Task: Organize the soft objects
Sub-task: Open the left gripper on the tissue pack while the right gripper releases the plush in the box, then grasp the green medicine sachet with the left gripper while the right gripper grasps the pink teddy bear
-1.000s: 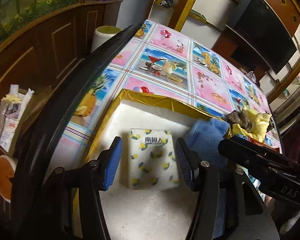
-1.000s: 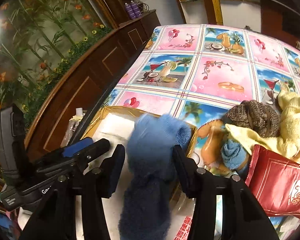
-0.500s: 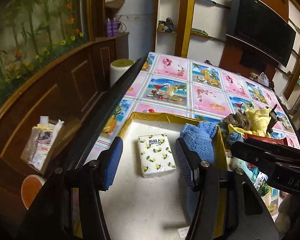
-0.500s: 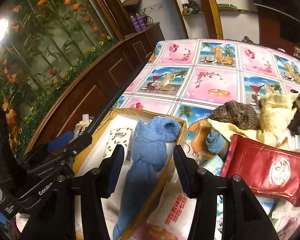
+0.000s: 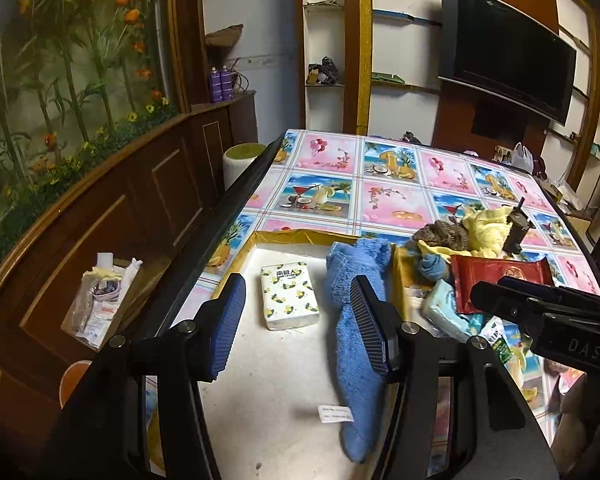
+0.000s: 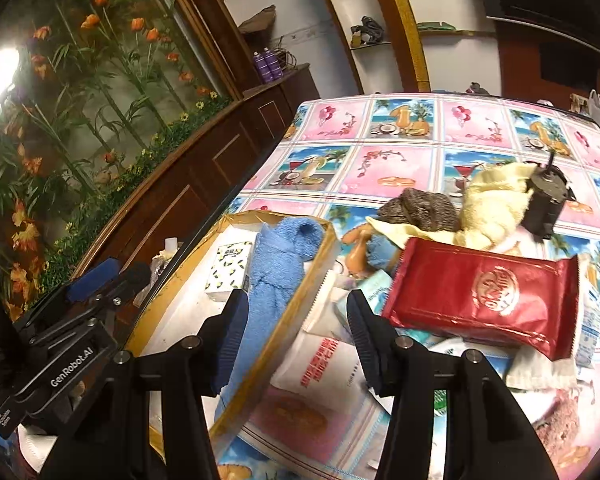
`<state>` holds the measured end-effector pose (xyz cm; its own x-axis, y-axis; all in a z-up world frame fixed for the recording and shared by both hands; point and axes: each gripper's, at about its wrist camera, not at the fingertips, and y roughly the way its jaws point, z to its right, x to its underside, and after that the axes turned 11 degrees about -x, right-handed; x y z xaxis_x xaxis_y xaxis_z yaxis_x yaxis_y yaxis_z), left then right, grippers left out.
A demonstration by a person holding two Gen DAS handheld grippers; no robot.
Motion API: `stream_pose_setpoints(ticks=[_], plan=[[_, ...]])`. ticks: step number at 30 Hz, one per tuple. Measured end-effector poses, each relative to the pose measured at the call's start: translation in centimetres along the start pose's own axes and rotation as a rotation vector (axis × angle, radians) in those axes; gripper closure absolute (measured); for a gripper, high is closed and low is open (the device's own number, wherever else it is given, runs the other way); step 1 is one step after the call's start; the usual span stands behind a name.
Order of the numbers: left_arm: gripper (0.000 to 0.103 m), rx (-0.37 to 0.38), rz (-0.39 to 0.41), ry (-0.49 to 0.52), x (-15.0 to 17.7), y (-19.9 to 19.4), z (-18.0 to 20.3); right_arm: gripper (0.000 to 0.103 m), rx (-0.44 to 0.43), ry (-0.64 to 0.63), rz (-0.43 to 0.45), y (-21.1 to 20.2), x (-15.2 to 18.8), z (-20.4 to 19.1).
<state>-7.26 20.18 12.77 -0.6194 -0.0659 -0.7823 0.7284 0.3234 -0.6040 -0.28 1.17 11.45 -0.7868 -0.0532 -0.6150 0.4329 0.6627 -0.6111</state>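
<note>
Left wrist view. Far left of frame: dark wood cabinet (image 5: pixel 112 216). Left tongs (image 5: pixel 298 320) at lower centre, jaws apart, nothing between the pads. Beyond them, a shallow gold-rimmed box with white floor (image 5: pixel 300 236) sits on the surface, which wears a pink-and-blue tropical-print cloth (image 5: pixel 388 184). In the box, left of centre: small white tissue pack with yellow-and-green print (image 5: pixel 288 294), lying flat. Just right of it: long blue terry towel (image 5: pixel 356 288), stretched along the box's right wall, far end bunched at the rim. Right of the box: mixed pile with a red foil packet (image 5: pixel 496 280).

Right wrist view. Left edge: the other tool's black body. Box (image 6: pixel 276 216) at centre-left, tissue pack (image 6: pixel 230 266) and towel (image 6: pixel 278 264) inside it. Right tongs (image 6: pixel 298 320) lower centre, jaws apart and empty, above the box's right rim. Right of that: red packet (image 6: pixel 480 296), brown knitted bundle (image 6: pixel 420 206), pale yellow fleecy cloth (image 6: pixel 488 204), all outside the box.
</note>
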Motion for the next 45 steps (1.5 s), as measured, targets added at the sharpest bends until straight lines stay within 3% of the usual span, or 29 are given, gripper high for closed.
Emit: stream_pose_setpoints(ticks=[11,19,26,32,36,41,45], plan=[[0.048,0.03,0.013,0.053,0.7,-2.3,2.9,0.052,0.031,0.053,0.052,-4.3,2.1,3.5],[0.048,0.174,-0.073,0.079,1.5,-1.4,5.3,0.051,0.138,0.167,0.124,-10.0,4.2,10.3],[0.048,0.286,-0.143,0.236,3.1,0.3,12.6,0.051,0.192,0.279,0.132,-13.0,6.6,15.7],[0.048,0.313,-0.266,0.329,4.4,4.0,18.9,0.051,0.178,0.325,0.127,-13.9,8.3,17.8],[0.048,0.258,-0.251,0.401,5.2,5.5,21.6,0.051,0.156,0.335,0.116,-13.9,8.7,18.5],[0.048,0.412,-0.338,0.447,6.0,4.4,21.8,0.051,0.131,0.329,0.091,-13.8,9.0,18.8],[0.048,0.457,-0.302,0.432,6.1,2.5,20.5,0.051,0.112,0.316,0.068,-13.5,9.1,18.6]])
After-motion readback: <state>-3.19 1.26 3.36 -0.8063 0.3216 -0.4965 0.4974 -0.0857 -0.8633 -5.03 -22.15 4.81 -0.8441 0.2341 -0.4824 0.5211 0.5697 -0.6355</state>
